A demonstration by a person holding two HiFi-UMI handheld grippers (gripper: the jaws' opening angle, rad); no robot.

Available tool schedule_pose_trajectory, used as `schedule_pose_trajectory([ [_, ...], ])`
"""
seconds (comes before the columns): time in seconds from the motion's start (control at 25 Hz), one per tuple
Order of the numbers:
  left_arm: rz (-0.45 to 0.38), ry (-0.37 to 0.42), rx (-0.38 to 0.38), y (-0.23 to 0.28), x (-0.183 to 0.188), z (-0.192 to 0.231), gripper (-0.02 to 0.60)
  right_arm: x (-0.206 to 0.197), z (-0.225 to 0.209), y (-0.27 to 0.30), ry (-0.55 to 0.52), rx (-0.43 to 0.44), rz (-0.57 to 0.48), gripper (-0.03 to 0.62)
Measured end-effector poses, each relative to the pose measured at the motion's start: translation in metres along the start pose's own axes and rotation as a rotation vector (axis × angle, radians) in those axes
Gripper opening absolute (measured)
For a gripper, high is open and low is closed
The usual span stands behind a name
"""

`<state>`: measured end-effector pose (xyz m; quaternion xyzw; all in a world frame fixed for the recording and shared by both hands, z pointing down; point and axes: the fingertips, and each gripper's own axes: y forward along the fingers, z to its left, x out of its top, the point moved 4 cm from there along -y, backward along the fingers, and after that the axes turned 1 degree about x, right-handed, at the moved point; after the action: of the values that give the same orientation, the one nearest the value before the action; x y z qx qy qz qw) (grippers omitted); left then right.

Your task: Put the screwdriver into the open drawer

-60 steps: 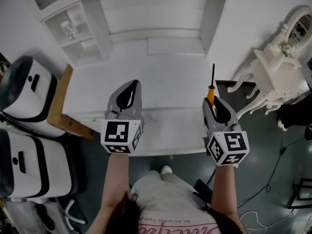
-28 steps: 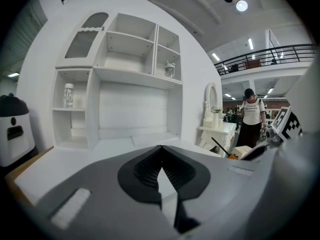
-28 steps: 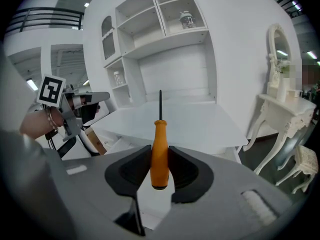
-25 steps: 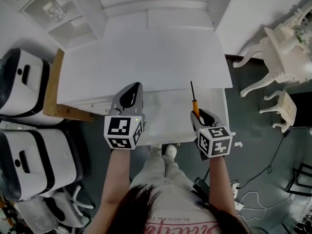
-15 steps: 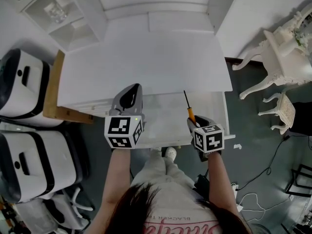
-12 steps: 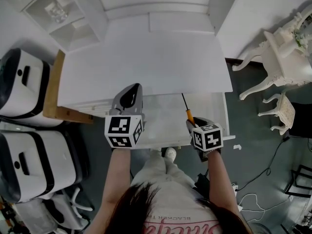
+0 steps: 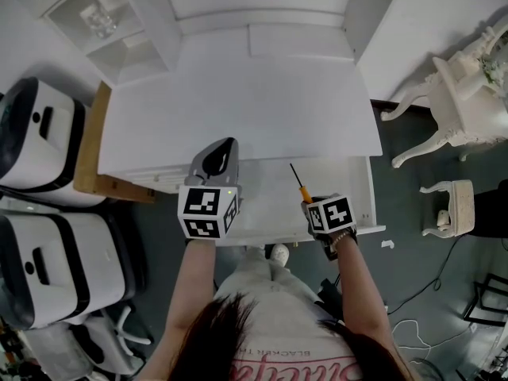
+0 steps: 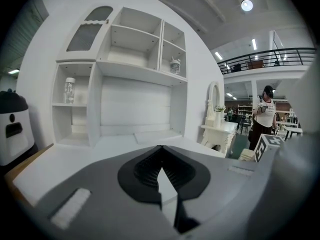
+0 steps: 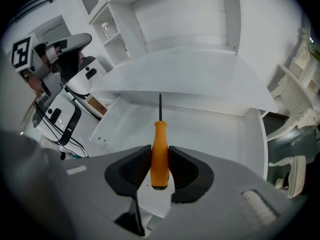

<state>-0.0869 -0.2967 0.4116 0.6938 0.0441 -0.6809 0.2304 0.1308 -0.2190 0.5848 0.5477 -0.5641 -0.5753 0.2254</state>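
The right tool (image 7: 309, 205) tilts steeply down over the open drawer (image 7: 361, 187), clamped on the screwdriver (image 9: 160, 151); the left tool (image 7: 225, 146), closed and empty, points nearly level.

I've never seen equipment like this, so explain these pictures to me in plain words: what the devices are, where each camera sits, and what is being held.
There is no robot here. A person holds a hand-operated two-jaw gripper in each hand. The cubes with square markers are parts of those grippers. The head view comes from a camera on the person's head, looking steeply down at a white desk with an open drawer. The other two views come from a camera riding on each gripper, looking along its jaws. The left gripper is closed with nothing in it, near the desk's front edge. The right gripper is clamped on the orange handle of a screwdriver, held over the drawer.
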Motion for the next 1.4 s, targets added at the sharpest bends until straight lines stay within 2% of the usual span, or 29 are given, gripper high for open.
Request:
schedule_pose_trajectory([
  [0.24, 0.006, 0.020, -0.018, 0.004, 0.001, -0.002, 0.012, -0.002, -0.008, 0.022, 0.008, -0.007, 0.087, 0.112],
  [0.8, 0.026, 0.059, -0.033, 0.011, 0.003, 0.001, 0.012, 0.003, -0.021, 0.066, 0.073, 0.009, 0.188, 0.112],
  [1.12, 0.044, 0.090, -0.042, 0.006, 0.005, 0.003, 0.012, -0.007, -0.027, 0.090, 0.106, -0.004, 0.206, 0.114],
  [1.4, 0.058, 0.100, -0.038, 0.001, 0.004, 0.007, 0.012, -0.011, -0.028, 0.102, 0.178, -0.022, 0.196, 0.114],
])
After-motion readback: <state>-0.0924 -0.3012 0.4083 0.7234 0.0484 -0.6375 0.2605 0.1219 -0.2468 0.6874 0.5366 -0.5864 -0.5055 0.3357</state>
